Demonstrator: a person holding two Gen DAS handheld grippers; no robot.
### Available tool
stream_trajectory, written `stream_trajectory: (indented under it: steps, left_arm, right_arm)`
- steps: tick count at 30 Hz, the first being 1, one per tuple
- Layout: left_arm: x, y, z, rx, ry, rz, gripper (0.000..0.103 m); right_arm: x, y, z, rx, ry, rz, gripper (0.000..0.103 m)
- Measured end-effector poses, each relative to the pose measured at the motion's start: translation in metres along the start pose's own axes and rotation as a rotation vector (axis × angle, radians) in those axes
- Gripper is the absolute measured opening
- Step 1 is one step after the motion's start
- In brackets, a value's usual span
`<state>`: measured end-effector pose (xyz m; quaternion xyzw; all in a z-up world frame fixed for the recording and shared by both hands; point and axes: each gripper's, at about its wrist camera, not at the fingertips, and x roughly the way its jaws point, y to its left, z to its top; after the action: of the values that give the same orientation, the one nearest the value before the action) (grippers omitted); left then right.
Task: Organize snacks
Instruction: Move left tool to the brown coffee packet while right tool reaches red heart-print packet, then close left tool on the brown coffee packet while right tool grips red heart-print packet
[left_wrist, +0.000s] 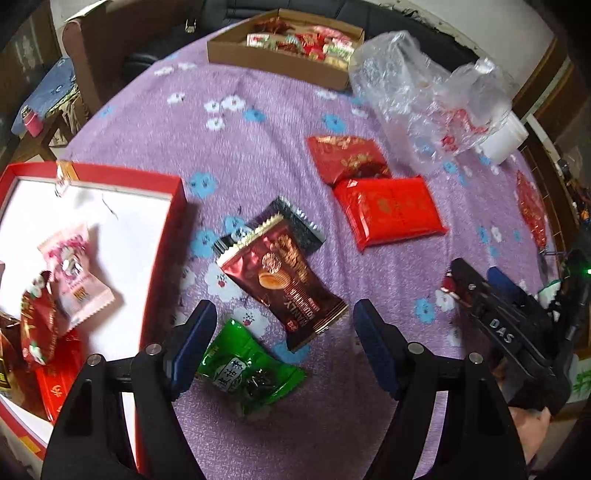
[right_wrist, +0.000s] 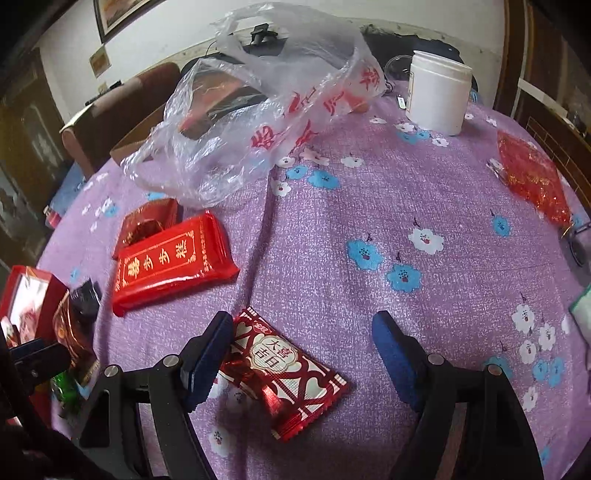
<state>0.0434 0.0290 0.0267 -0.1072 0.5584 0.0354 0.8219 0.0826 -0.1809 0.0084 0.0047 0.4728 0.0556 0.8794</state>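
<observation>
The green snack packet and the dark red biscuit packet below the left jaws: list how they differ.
The green snack packet is bright green with a clear window showing dark contents; the dark red biscuit packet is maroon foil printed with round biscuits. The green packet is smaller and lies directly on the cloth; the biscuit packet is longer and rests partly over a black packet. Both are sealed, crimp-edged, loose on the purple flowered tablecloth, and neither is gripped.
</observation>
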Motion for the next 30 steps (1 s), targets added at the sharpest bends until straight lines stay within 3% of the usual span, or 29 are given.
stream_trajectory:
  steps: [4,8,9,12,16,22,26,27,30]
  left_arm:
    - [0.01,-0.002,-0.001,0.003,0.008,0.008,0.077]
    - [0.013,-0.007,0.002,0.042,-0.006,0.026,0.076]
    - [0.013,-0.008,0.003,0.051,-0.011,0.03,0.073]
    - [0.012,-0.009,0.004,0.087,-0.026,0.043,0.061]
    - [0.008,-0.01,-0.001,0.144,-0.026,0.038,0.044]
    - [-0.001,-0.012,-0.026,0.288,-0.003,0.049,0.044]
    - [-0.011,0.001,-0.02,0.222,0.018,0.001,0.044]
    - [-0.014,0.002,-0.018,0.201,0.013,-0.008,0.045]
    - [-0.016,-0.001,-0.008,0.136,0.016,-0.033,0.062]
  right_arm:
    - [-0.002,0.002,-0.002,-0.018,0.008,-0.033,0.075]
    - [-0.006,0.007,-0.004,-0.031,0.007,-0.023,0.052]
    - [-0.006,0.009,-0.004,-0.037,0.008,-0.016,0.044]
    - [-0.007,0.013,-0.004,-0.048,0.015,0.003,0.033]
    - [-0.007,0.009,-0.003,-0.023,0.027,0.033,0.032]
    - [-0.007,-0.005,-0.002,0.032,0.054,0.108,0.034]
    - [-0.009,-0.016,-0.003,0.09,0.08,0.202,0.046]
    - [-0.009,-0.021,-0.002,0.122,0.091,0.237,0.051]
    - [-0.009,-0.023,-0.001,0.136,0.098,0.258,0.058]
